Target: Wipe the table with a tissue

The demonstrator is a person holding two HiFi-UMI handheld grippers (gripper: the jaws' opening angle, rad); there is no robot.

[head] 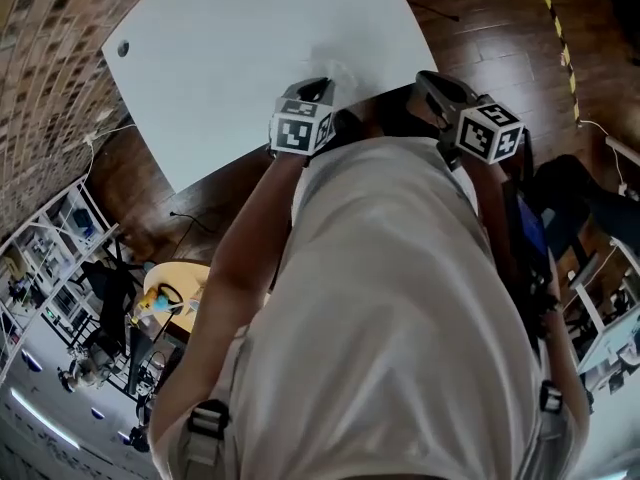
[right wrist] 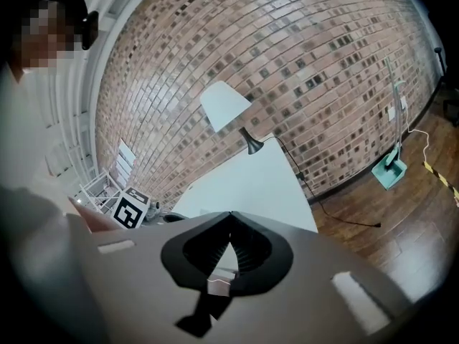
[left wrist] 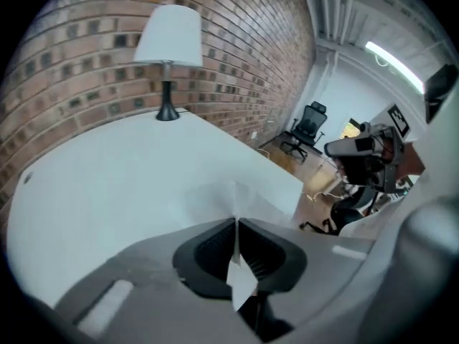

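Head view: from atop the person, steeply down past a pale shirt [head: 400, 298] onto the white round-cornered table [head: 250, 48]. Left gripper view: low and close over the table's near edge. Right gripper view: just off its corner. Both gripper views face the white-shaded, black-stemmed lamp [left wrist: 168, 49] at the far edge, against the red brick wall [left wrist: 237, 63].
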